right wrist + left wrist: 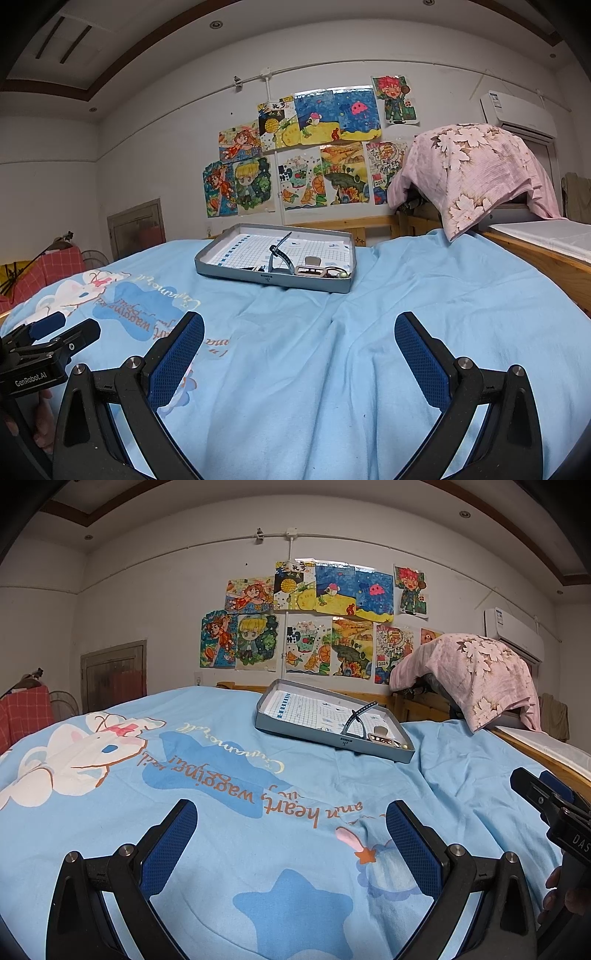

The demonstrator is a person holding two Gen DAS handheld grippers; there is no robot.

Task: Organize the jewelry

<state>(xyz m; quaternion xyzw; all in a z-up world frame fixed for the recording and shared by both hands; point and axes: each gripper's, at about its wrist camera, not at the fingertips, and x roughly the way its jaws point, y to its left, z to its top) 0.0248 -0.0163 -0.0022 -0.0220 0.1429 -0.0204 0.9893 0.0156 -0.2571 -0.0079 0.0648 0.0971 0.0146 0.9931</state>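
A shallow grey tin tray (pixel 295 731) (pixel 236 275) lined with grid paper lies on the blue bedspread, ahead of both grippers. In its near right corner lie a grey-blue watch strap (pixel 360 716) (pixel 280 254), a beige buckle piece (pixel 380 734) (pixel 312 271) and a thin dark cord with a pale bead (pixel 341 274). My left gripper (pixel 291 830) is open and empty, low over the bedspread, well short of the tray. My right gripper (pixel 299 345) is open and empty, also short of the tray. Each gripper shows at the edge of the other's view.
The blue cartoon-print bedspread (pixel 221 775) (pixel 443 314) covers the bed. A wooden bed frame (pixel 546 258) runs along the right. A pink floral cloth (pixel 480 672) (pixel 476 173) drapes over something behind the tray. Drawings hang on the far wall.
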